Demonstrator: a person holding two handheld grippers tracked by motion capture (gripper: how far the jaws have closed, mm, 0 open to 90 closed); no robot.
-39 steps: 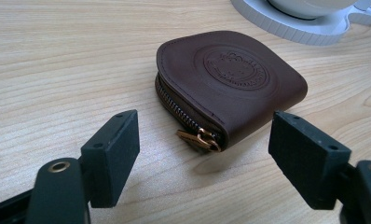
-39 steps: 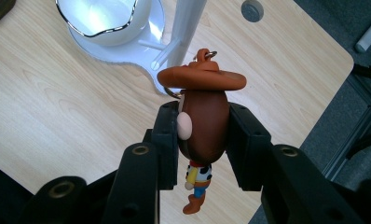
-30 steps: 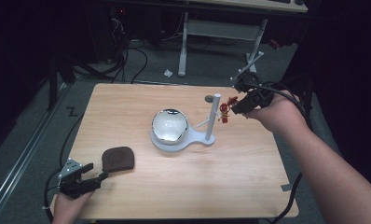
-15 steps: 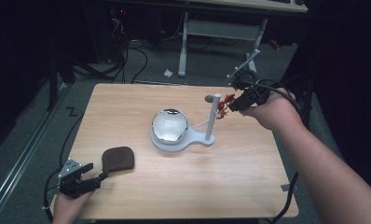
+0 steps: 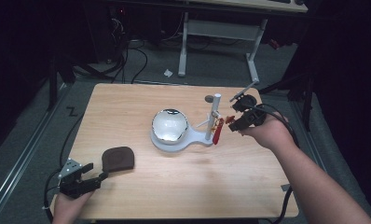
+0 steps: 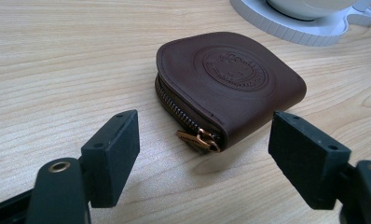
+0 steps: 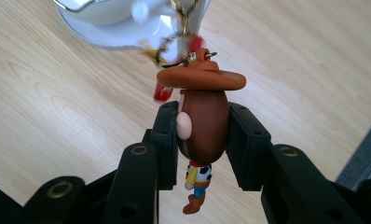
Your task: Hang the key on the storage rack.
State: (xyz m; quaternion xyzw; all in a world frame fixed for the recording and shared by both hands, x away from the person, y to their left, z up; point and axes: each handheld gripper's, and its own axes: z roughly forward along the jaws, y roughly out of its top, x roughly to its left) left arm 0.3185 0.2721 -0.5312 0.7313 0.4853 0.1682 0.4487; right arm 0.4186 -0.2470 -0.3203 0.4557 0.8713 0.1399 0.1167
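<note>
high view: one wooden table (image 5: 141,100), one white stand (image 5: 211,122) with an upright post and a round base, one shiny dome (image 5: 169,126) seated on that base, one brown pouch (image 5: 118,158), and two grippers. the pouch lies at about 8 o'clock from the dome, well apart from it. the left gripper (image 5: 92,172) sits near the table's 7 o'clock corner, jaws spread, just beside the pouch. the right gripper (image 5: 230,120) is at 3 o'clock from the dome, by the post; something small and red hangs there, too small to make out, and i cannot tell its jaw state from here.

left gripper view: the pouch (image 6: 230,84) shows a zip with a brass pull and a round embossed stamp, too faint to read. the two black pads (image 6: 113,156) stand wide apart, touching nothing, the pouch lying beyond the gap. the white base is cut off at 1 o'clock.

right gripper view: the right gripper (image 7: 203,144) pinches one cowboy figure keychain (image 7: 202,121) by its brown head, hat toward 12 o'clock, legs dangling at 6. its ring and a red tag above are blurred.
</note>
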